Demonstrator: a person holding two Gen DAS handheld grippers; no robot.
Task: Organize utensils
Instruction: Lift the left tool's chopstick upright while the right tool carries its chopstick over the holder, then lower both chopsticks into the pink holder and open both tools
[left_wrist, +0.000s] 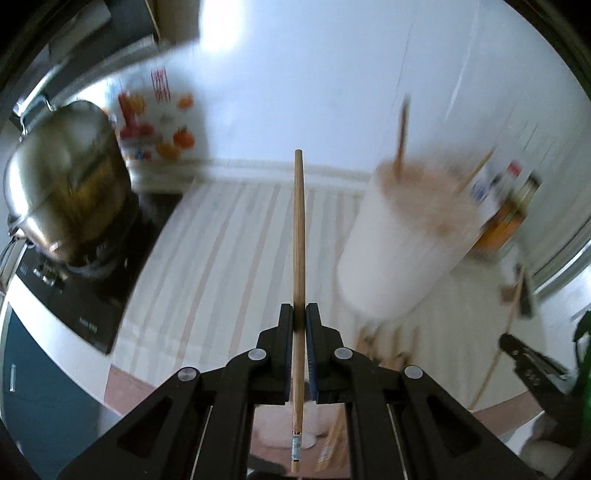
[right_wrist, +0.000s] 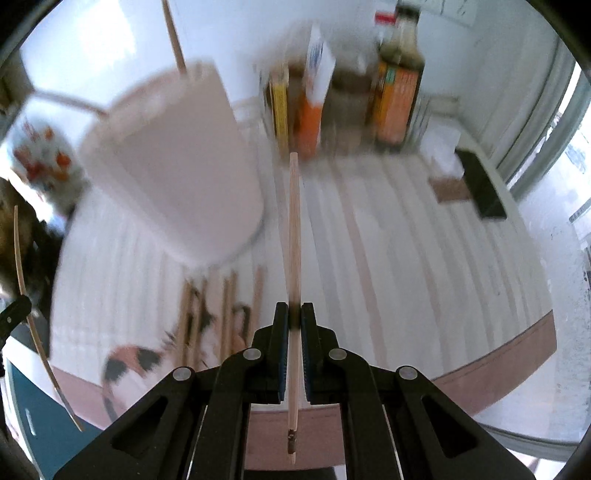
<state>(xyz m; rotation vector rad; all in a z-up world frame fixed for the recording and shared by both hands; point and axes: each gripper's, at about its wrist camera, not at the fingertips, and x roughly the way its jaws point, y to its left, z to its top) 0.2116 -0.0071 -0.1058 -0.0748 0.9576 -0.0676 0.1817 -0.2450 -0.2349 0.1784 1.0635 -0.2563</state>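
Chopsticks: I've one pinched in the left gripper, another in the right gripper, fingers clamped, tips forward for dropping into the white holder at right of frame.

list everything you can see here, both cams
held chopstick: one, brown wood, in left claw
second held chopstick: one, pale wood, in right claw
holder cup: one, white, on striped mat, chopsticks standing in it
loose chopsticks: several, wood, lying on mat near cup
pot: one, steel, on black cooktop
bottles and cartons: several, orange and dark, at the wall
claws: two, black, both shut on a chopstick
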